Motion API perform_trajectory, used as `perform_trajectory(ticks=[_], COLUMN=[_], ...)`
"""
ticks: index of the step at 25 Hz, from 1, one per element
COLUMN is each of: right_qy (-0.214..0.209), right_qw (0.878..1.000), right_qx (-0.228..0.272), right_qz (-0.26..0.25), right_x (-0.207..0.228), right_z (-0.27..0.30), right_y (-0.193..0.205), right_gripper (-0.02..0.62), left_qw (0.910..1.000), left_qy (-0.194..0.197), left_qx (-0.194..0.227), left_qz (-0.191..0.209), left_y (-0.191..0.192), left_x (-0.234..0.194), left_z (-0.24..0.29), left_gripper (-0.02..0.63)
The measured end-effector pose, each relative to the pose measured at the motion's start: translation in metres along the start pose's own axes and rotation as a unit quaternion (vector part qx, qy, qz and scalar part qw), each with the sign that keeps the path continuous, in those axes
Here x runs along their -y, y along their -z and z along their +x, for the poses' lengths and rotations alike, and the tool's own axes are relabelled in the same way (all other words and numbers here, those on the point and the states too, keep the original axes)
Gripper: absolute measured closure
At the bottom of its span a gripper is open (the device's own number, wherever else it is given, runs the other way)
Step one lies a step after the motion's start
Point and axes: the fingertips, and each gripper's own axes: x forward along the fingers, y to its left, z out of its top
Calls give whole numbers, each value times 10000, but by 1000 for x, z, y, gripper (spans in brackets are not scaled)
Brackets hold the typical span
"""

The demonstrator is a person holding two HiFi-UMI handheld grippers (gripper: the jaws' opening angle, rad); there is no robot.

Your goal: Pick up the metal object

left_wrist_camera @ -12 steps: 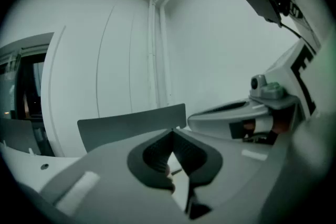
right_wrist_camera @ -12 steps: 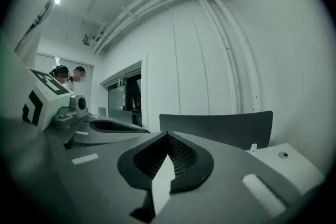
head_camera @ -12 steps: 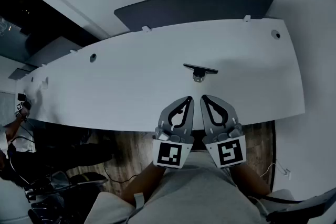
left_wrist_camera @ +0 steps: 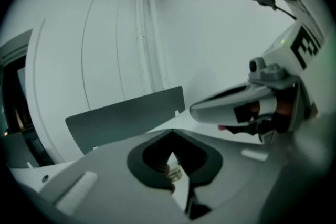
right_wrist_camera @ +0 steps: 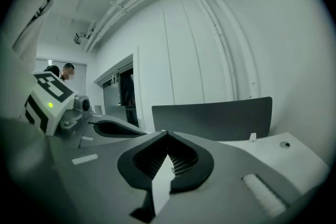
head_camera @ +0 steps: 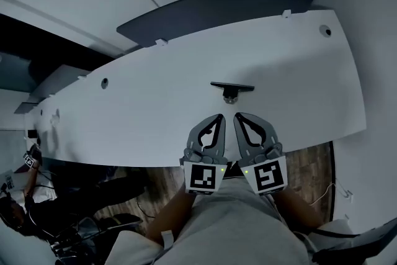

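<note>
The long white table (head_camera: 155, 115) runs from left to right. Its near edge passes just under the two grippers, and its right end is cut short, with wooden floor (head_camera: 310, 164) beside it. A dark grey partition panel (head_camera: 217, 6) stands along the far edge. The table top is bare around the task's thing, so there is free room on its left, its right and its near side.

The small metal object with a flat black bar on top (head_camera: 231, 86) stands on the table just beyond the jaw tips, near the middle between near and far edge. Its long axis, the bar, lies left to right and is almost parallel to the near edge. The shiny round part sits under the bar.

The left gripper (head_camera: 218, 116) and the right gripper (head_camera: 238, 115) are side by side. Both point to the far side, with jaws together and nothing between them.

Only the head view shows the object clearly. The left gripper view shows a small shiny piece through its jaw opening, but I cannot tell if it is the same thing. The right gripper view alone shows a person (right_wrist_camera: 66, 76) far off at the left.
</note>
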Motion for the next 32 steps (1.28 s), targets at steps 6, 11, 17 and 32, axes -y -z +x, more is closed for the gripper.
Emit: perform_trajectory(ticks=[6, 11, 17, 32], right_qy=[478, 698, 943, 1080], right_qw=[9976, 9945, 9889, 9831], right_qx=[-465, -732, -1081, -1336], right_qz=[205, 283, 381, 633], right_x=[6, 14, 29, 42], right_z=[18, 29, 40, 49], right_y=[19, 30, 55, 78], right_gripper=[594, 594, 594, 594], left_qw=[9950, 9809, 9103, 8416], left_qy=[519, 858, 1128, 1625], left_qx=[-280, -554, -1105, -1788], left_qz=[807, 1653, 3827, 4831], left_y=[34, 60, 117, 190], left_x=[-8, -3, 6, 20], left_z=[35, 67, 104, 147], left_gripper=[607, 607, 606, 414])
